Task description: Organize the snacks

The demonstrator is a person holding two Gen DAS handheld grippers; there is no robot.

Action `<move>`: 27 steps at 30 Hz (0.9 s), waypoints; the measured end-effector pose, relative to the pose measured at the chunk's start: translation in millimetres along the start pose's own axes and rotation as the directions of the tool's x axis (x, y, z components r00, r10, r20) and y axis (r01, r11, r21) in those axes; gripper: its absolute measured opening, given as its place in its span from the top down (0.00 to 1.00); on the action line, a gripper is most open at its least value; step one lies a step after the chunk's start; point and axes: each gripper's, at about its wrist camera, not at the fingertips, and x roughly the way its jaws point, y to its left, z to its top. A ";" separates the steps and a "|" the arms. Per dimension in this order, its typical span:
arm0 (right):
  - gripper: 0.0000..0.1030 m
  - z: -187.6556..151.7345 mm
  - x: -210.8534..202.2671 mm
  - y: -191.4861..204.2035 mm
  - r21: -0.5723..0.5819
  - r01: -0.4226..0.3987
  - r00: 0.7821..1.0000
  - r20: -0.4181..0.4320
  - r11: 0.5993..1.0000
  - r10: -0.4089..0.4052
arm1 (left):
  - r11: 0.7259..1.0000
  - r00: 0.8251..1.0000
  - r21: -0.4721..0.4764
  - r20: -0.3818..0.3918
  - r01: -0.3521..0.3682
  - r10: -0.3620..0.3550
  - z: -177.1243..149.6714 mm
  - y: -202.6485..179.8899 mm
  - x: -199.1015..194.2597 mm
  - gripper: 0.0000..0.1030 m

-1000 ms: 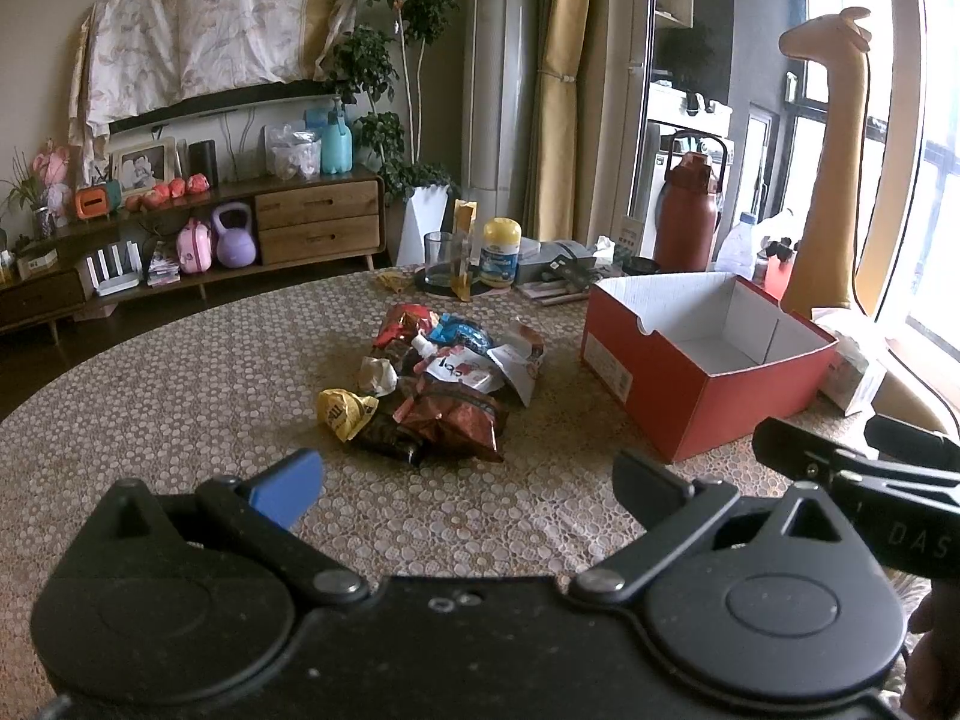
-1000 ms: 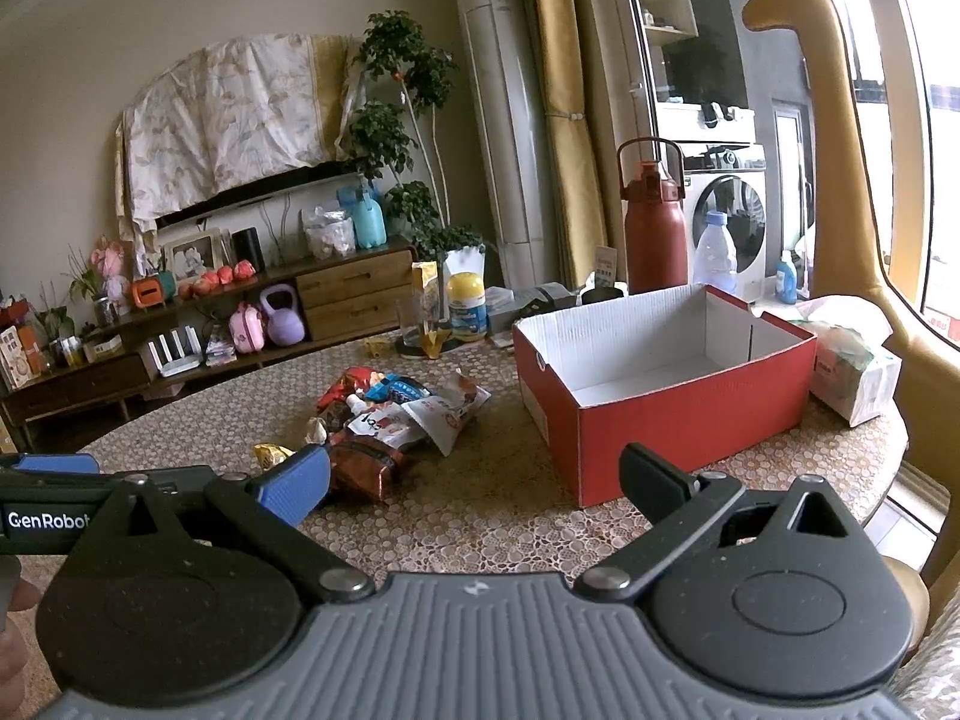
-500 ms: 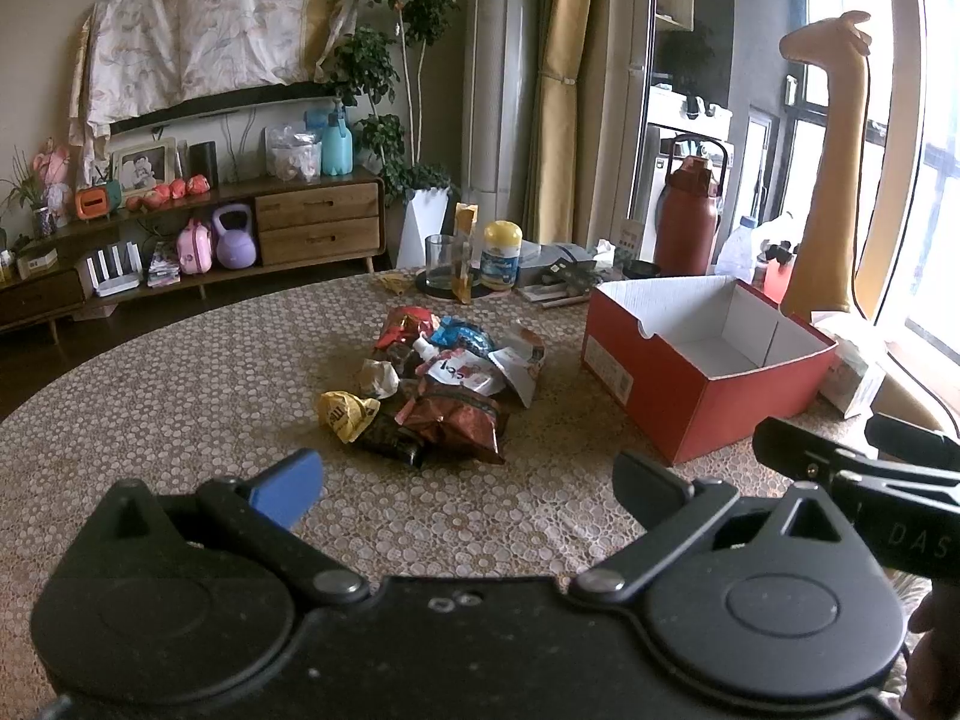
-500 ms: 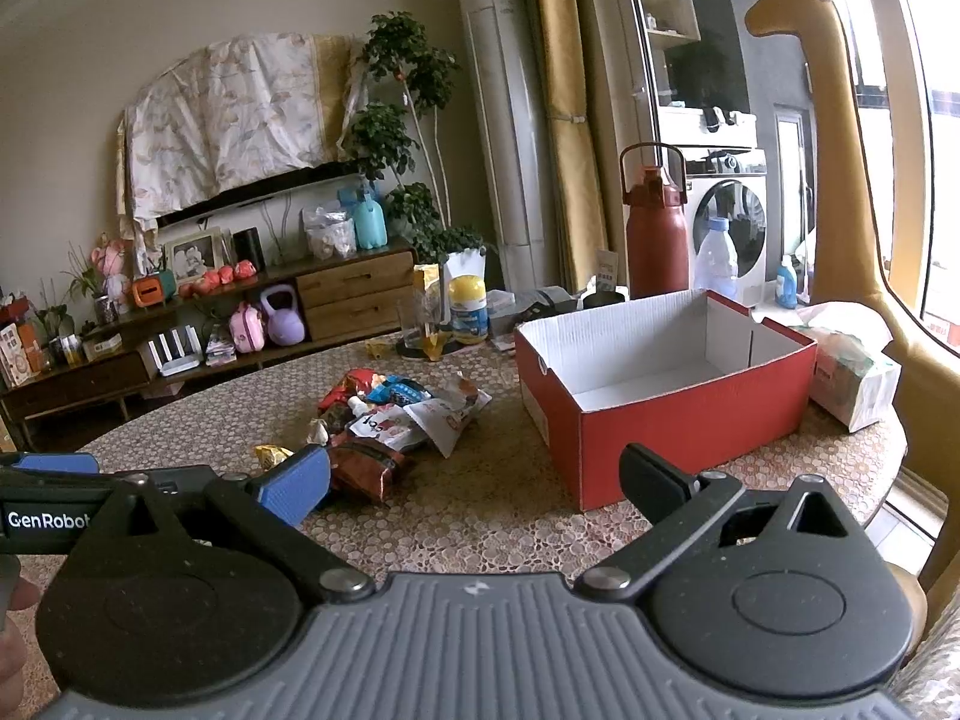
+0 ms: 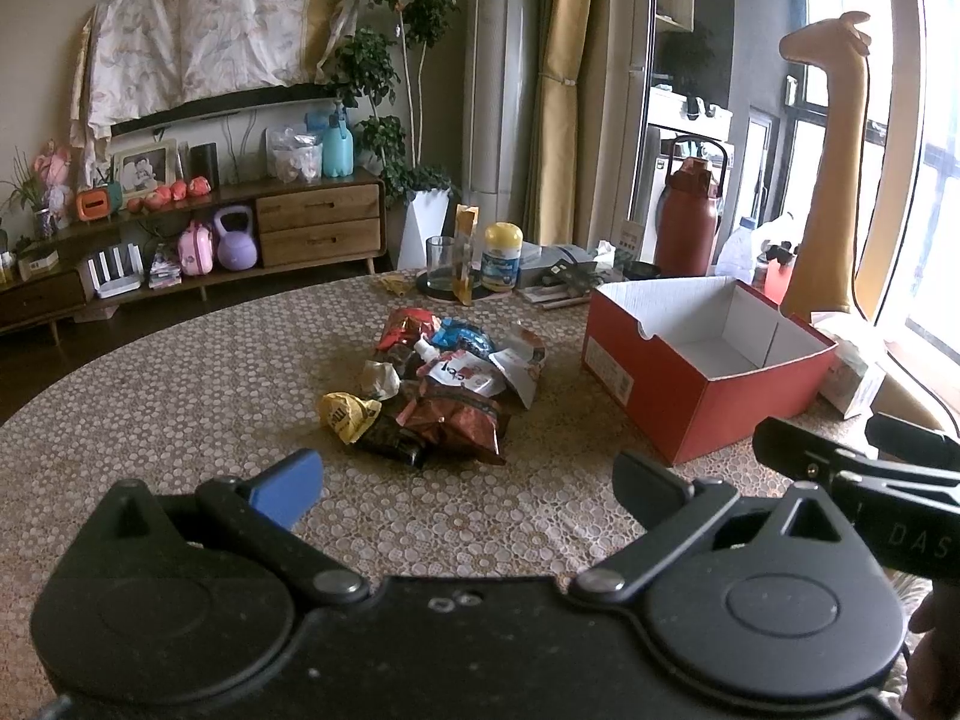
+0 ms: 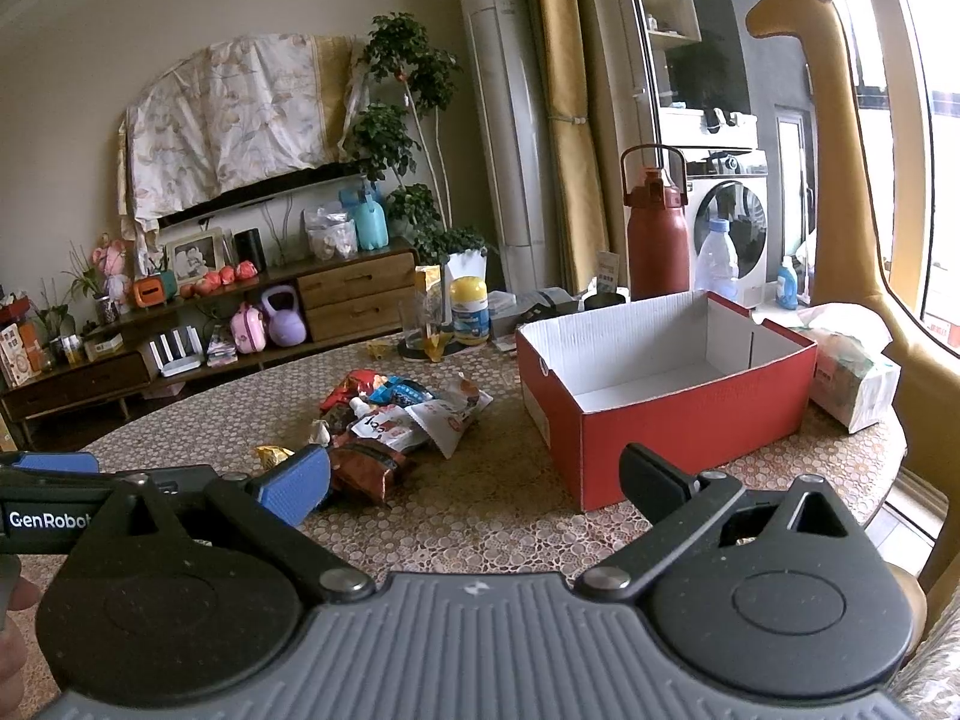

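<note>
Snack pile (image 5: 441, 387) beside red box (image 5: 708, 372); "GenRobot" left gripper (image 5: 468, 480), both jaws apart

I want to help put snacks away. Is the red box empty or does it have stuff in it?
Empty. The red box has no lid on, and only its bare white floor and walls show. The snacks lie piled on the table beside it.

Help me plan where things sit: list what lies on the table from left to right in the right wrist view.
Snack pile → red box → tissue pack.
</note>
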 end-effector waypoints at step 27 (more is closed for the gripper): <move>0.00 4.3 85.0 18.2 -0.147 -0.149 0.984 -0.117 0.978 0.132 | 0.991 0.998 -0.131 -0.048 -0.037 0.031 7.4 61.9 56.5 0.00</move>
